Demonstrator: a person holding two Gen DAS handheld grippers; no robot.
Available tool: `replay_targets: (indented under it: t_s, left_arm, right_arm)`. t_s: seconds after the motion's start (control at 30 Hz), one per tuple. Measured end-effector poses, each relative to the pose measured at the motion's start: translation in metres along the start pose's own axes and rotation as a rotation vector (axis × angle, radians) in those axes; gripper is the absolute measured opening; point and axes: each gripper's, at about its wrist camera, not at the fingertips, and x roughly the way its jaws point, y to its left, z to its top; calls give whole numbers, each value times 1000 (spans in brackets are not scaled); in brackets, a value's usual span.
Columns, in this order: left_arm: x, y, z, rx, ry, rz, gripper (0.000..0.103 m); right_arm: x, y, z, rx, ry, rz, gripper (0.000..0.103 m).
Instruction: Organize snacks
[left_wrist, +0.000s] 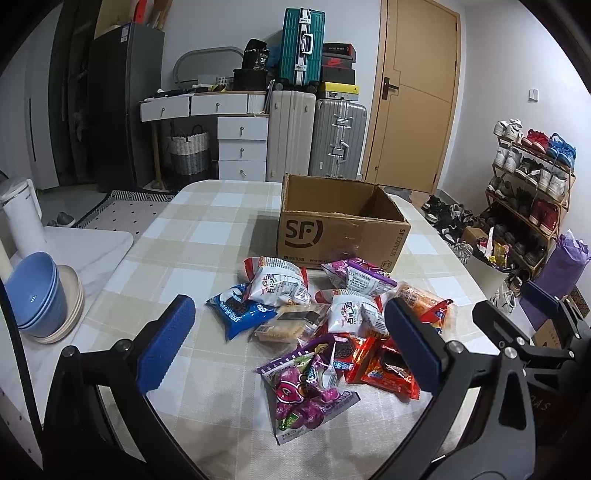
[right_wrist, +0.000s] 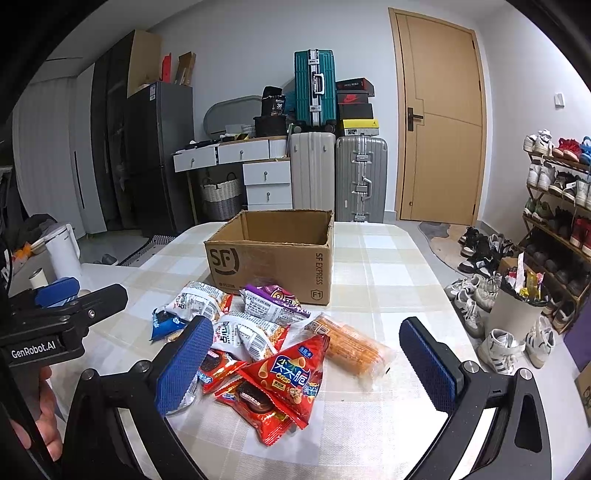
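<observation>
Checked table (left_wrist: 177, 236) | L gripper (left_wrist: 291, 343) open, over snack pile (left_wrist: 317, 325) | R gripper (right_wrist: 314, 362) open, empty, level w/ L

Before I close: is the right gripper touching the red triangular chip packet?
Apart. The right wrist view shows the right gripper open, fingers wide either side above the red triangular chip packet.
</observation>
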Motion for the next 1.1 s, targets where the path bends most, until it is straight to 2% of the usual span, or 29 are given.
replay_targets:
  t_s: [1.1]
  left_arm:
    - [0,1,-1,5,3,12,102]
  right_arm:
    - [0,1,0,0,3,0,103]
